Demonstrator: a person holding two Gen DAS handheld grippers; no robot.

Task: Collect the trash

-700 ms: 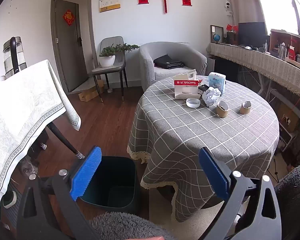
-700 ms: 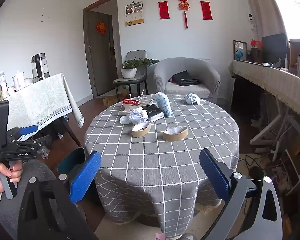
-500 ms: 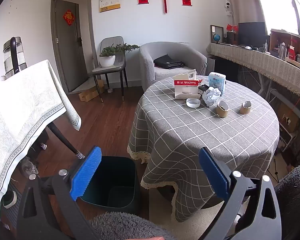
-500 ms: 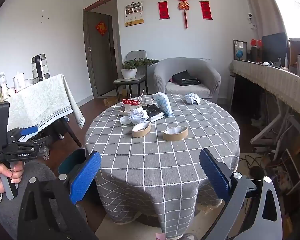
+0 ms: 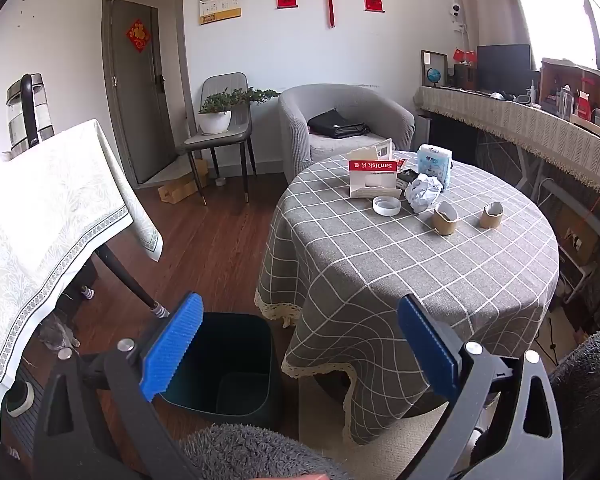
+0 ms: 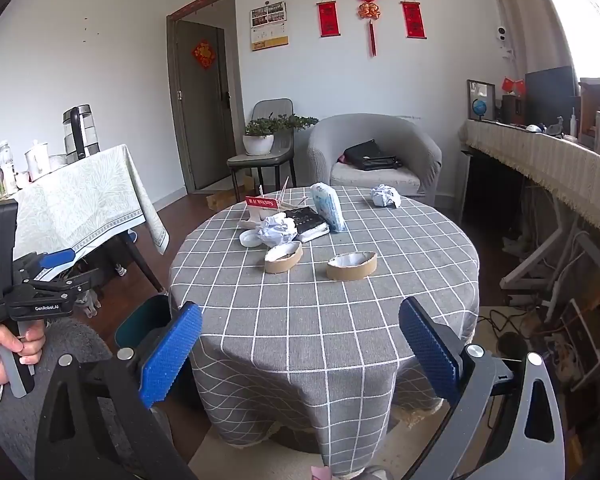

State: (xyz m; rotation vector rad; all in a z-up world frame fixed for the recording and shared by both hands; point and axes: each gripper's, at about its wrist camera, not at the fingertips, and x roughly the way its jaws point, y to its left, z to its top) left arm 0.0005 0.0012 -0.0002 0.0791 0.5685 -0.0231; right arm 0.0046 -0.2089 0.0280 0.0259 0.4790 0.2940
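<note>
On the round table with a grey checked cloth (image 6: pixel 324 320) lie two cardboard tape rings (image 6: pixel 283 257) (image 6: pixel 351 265), a crumpled paper ball (image 6: pixel 277 229) near the middle and another (image 6: pixel 385 195) at the far side. In the left wrist view the same rings (image 5: pixel 445 218) (image 5: pixel 491 215) and paper ball (image 5: pixel 422 193) sit far ahead. A dark green bin (image 5: pixel 224 364) stands on the floor left of the table. My left gripper (image 5: pixel 298 350) is open above the bin's edge, empty. My right gripper (image 6: pixel 300 354) is open at the table's near edge, empty.
A SanDisk card stand (image 6: pixel 262 205), a white lid (image 6: pixel 251 238), a black book (image 6: pixel 306 220) and a tissue pack (image 6: pixel 329 207) share the table. A cloth-covered side table (image 5: pixel 40 216) stands left, an armchair (image 6: pixel 374 156) behind, a long sideboard (image 6: pixel 540 152) right.
</note>
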